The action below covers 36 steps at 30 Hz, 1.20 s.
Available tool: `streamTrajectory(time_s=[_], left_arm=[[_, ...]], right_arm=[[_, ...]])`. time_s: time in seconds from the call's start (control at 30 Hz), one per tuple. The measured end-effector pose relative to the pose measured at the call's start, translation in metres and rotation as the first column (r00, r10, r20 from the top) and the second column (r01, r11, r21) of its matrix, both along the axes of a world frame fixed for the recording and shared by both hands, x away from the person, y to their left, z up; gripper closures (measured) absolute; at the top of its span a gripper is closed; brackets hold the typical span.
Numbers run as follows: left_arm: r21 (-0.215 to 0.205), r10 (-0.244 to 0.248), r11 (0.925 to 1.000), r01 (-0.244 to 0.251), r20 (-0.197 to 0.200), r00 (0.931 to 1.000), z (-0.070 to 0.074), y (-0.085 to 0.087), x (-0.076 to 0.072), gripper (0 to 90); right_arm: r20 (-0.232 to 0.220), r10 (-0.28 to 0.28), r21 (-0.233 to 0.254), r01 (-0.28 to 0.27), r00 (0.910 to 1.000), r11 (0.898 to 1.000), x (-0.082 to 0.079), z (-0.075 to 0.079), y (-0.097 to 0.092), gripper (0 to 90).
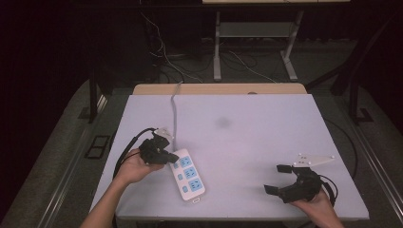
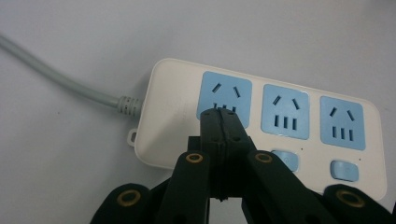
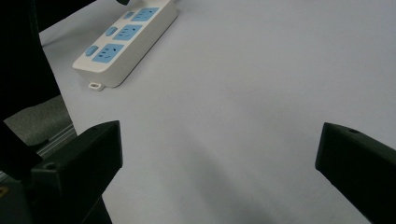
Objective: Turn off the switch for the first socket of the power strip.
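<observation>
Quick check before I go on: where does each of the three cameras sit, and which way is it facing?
High view: above the near table edge, facing forward and down; both forearms, left hand-held gripper and right hand-held gripper show.
Left gripper view: rides that gripper, looking down its shut jaws at the power strip.
Right gripper view: low over the table, past open jaws.
Shared: all show the power strip.
</observation>
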State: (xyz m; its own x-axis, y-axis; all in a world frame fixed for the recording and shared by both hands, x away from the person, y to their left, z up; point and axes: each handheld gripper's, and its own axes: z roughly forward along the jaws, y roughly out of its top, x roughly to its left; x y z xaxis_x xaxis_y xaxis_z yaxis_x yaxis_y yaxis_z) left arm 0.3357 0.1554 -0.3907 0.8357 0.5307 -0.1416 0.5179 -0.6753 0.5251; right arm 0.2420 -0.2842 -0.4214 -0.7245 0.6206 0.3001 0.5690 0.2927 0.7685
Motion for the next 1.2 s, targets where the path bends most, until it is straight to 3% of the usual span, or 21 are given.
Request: streamTrajectory(time_s=[0.57, 0.8, 1.2], left_arm=[[0.043, -0.025, 0.9987, 0.026, -0.035, 0.9991, -0.007, -0.005, 0.002, 89.3], [0.04, -0.005, 0.9992, 0.007, -0.053, 0.9986, -0.008, -0.005, 0.002, 89.4], [-0.01, 0.025, 0.9996, -0.026, -0.071, 0.9972, -0.012, 0.001, 0.002, 89.5]], right_arm=[[-0.001, 0.0, -0.004, 0.0, 1.0, 1.0, 0.0, -0.001, -0.001, 0.4], [0.0, -0.002, -0.009, 0.002, 1.0, 1.0, 0.0, -0.001, -0.001, 0.4], [0.003, -0.005, -0.01, 0.005, 1.0, 1.0, -0.001, 0.0, -0.002, 0.4]])
